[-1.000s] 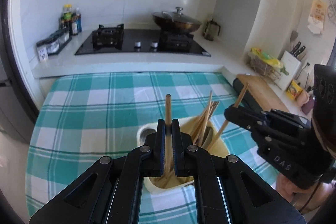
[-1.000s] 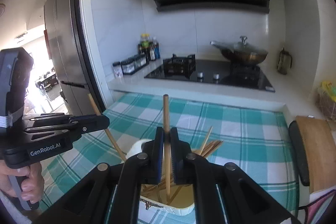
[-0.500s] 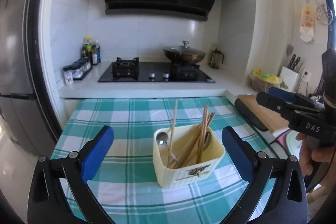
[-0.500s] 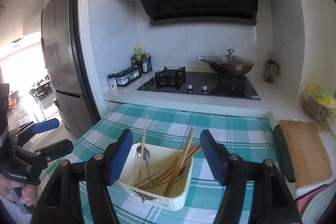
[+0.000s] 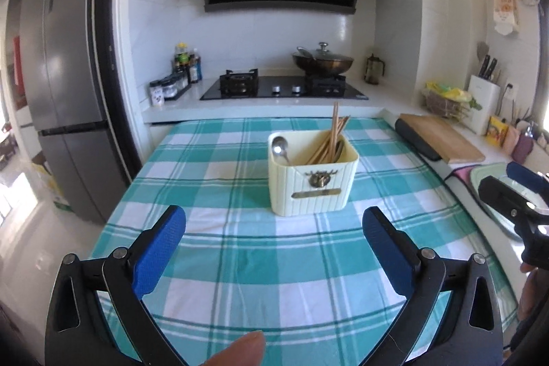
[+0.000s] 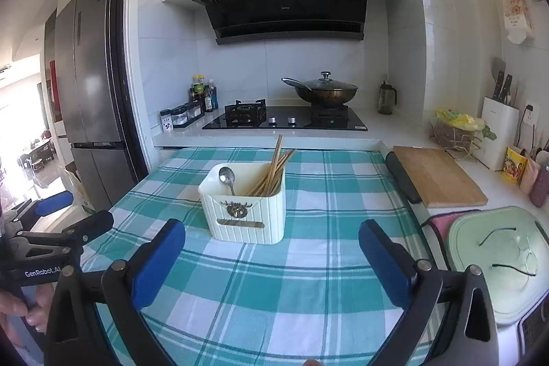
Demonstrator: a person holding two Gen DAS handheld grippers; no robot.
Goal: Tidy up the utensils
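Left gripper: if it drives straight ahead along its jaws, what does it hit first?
Probably the cream utensil holder, which sits slightly right of center ahead of the open left gripper. Only checked tablecloth lies between them; depth is unclear, so it could meet the cloth first.

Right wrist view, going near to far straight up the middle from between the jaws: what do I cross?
Checked tablecloth → cream utensil holder with the spoon and chopsticks → white counter edge → black gas hob → tiled back wall → range hood.

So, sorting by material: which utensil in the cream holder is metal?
The silver metal spoon at the holder's left; the others are wooden chopsticks.
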